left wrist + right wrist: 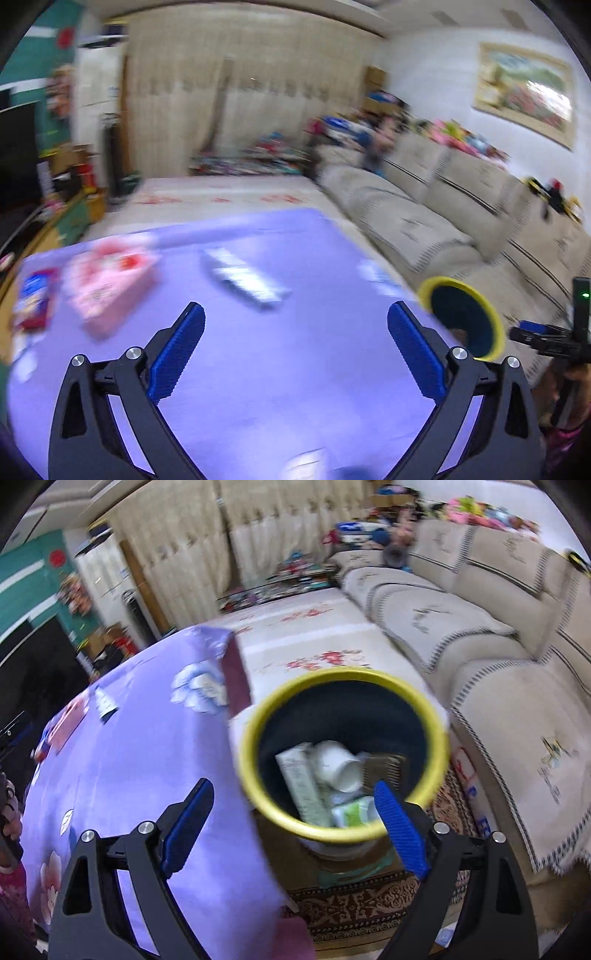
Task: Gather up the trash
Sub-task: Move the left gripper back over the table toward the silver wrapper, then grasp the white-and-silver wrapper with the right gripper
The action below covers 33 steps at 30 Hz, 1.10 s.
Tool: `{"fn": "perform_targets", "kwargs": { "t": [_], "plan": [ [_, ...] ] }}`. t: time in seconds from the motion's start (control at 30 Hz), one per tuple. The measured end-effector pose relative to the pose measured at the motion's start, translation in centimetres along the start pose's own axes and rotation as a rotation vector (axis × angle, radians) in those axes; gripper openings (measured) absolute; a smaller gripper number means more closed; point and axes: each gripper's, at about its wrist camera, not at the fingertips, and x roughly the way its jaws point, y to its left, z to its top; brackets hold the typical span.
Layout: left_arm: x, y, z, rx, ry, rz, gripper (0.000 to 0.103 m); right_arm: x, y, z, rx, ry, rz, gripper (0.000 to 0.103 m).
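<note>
A yellow-rimmed dark bin [343,753] stands on the floor at the table's right edge; it holds a white cup [338,764], a pale carton [303,786] and other wrappers. My right gripper [295,797] is open and empty just above the bin's near rim. My left gripper [295,314] is open and empty above the purple tablecloth [258,369]. On the table lie a white wrapper [243,280], a pink box [110,284] and a blue-red packet [33,299]. The bin also shows in the left wrist view [461,317]. The left view is blurred.
A beige sofa [498,657] runs along the right side. A patterned rug [354,901] lies under the bin. A floral floor mat [314,638] lies beyond the table. A TV stand [22,177] is at the left. More small wrappers [199,686] lie on the tablecloth.
</note>
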Motion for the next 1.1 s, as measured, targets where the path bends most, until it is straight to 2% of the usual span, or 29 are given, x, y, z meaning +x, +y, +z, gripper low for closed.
{"fn": "perform_targets", "kwargs": {
  "t": [0.13,0.3,0.43,0.5,0.6,0.7,0.77,0.87,1.07,1.1],
  "plan": [
    [-1.8,7.0,-2.0,-0.05,-0.011,0.14,0.098,1.5,5.2,1.8,-0.097,0.013,0.052,0.084],
    [-3.0,11.2,-4.0,-0.077,-0.01,0.231,0.098,3.5,12.5,4.5,-0.221,0.002,0.136,0.084],
    [-2.8,12.9,-5.1,-0.131,-0.019,0.204,0.098,6.6,19.4,7.1,-0.333,0.031,0.232,0.084],
    [-2.4,12.8,-5.2,-0.128,-0.008,0.193,0.098,7.9,22.5,8.2,-0.389,0.035,0.251,0.084],
    [-2.2,12.4,-5.6,-0.099,-0.008,0.218,0.098,10.6,27.3,10.0,-0.48,0.029,0.286,0.084],
    [-1.7,11.9,-5.5,-0.097,-0.009,0.213,0.098,13.9,30.6,11.0,-0.528,0.082,0.313,0.084],
    [-2.1,11.4,-5.5,-0.098,-0.013,0.219,0.098,16.1,32.1,11.2,-0.564,0.121,0.323,0.084],
    [-2.1,11.4,-5.4,-0.111,-0.014,0.218,0.098,18.9,33.7,11.3,-0.596,0.153,0.285,0.084],
    [-2.1,11.6,-5.6,-0.121,-0.019,0.229,0.098,21.7,34.3,10.8,-0.595,0.17,0.258,0.084],
    [-2.0,11.6,-5.6,-0.123,-0.018,0.226,0.098,22.1,34.3,10.6,-0.595,0.179,0.26,0.08]
  ]
}}
